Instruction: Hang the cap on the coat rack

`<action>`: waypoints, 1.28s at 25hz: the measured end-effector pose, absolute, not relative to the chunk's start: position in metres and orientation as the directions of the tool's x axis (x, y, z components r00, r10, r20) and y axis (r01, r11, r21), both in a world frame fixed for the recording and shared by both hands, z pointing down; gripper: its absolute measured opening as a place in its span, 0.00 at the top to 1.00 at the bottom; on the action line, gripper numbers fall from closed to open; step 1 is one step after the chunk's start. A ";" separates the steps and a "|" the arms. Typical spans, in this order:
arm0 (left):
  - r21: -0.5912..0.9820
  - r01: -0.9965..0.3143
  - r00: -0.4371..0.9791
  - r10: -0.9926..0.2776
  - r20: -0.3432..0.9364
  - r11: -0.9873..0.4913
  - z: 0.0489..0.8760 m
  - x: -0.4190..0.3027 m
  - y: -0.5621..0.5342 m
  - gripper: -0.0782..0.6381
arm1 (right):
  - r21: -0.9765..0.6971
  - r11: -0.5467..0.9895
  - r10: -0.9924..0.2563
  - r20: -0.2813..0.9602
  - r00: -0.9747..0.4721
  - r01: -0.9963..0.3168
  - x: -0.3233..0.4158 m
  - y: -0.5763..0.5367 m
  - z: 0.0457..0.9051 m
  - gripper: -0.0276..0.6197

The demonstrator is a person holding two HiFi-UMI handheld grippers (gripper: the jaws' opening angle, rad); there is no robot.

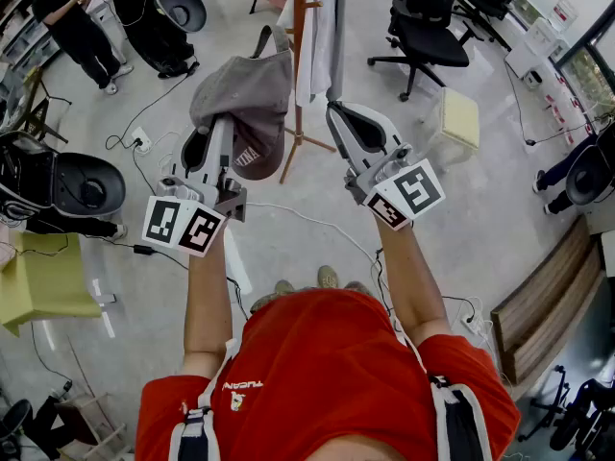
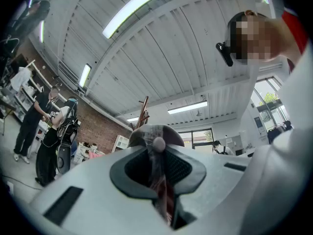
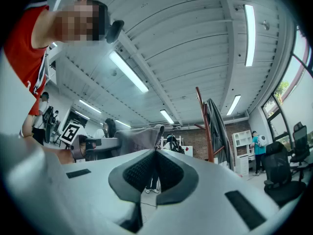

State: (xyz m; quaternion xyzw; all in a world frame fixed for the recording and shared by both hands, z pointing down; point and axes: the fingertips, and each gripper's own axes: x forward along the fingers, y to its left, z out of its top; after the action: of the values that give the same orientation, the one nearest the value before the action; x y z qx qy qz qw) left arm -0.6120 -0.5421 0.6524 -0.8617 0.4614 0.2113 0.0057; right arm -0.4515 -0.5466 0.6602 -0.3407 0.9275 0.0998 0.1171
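In the head view my left gripper [image 1: 219, 134] is shut on a grey cap [image 1: 248, 89] and holds it up just left of the wooden coat rack [image 1: 299, 60]. The left gripper view shows the cap's cloth [image 2: 146, 131] pinched between the jaws of the left gripper [image 2: 157, 155], with the rack's top [image 2: 143, 107] beyond. My right gripper [image 1: 336, 113] is shut with nothing in it, just right of the rack's pole. From the right gripper [image 3: 156, 153] I see the cap [image 3: 136, 140] to the left and the rack [image 3: 204, 121] to the right.
White and grey garments [image 1: 322, 36] hang on the rack, and a dark one [image 3: 218, 126] shows in the right gripper view. Around it stand an office chair [image 1: 423, 17], a pale stool [image 1: 459, 115], a black round device [image 1: 88, 188], floor cables [image 1: 144, 142] and a person [image 1: 77, 27].
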 end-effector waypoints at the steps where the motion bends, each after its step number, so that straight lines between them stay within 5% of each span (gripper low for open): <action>1: 0.186 -0.797 0.486 -0.792 -0.370 -0.575 0.653 -0.613 -0.542 0.82 | 0.106 0.747 -0.609 -0.284 -0.740 -0.656 -0.453 -0.547 0.661 0.92; 32: 0.220 -0.742 0.510 -0.747 -0.427 -0.633 0.596 -0.674 -0.660 0.82 | 0.122 0.723 -0.624 -0.307 -0.719 -0.680 -0.501 -0.620 0.647 0.92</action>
State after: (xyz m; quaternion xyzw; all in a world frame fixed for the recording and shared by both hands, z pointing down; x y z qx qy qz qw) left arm -0.6737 -0.6599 0.5957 -0.8689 0.4283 0.2480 -0.0045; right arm -0.5010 -0.6197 0.6472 -0.3543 0.9200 0.1135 0.1231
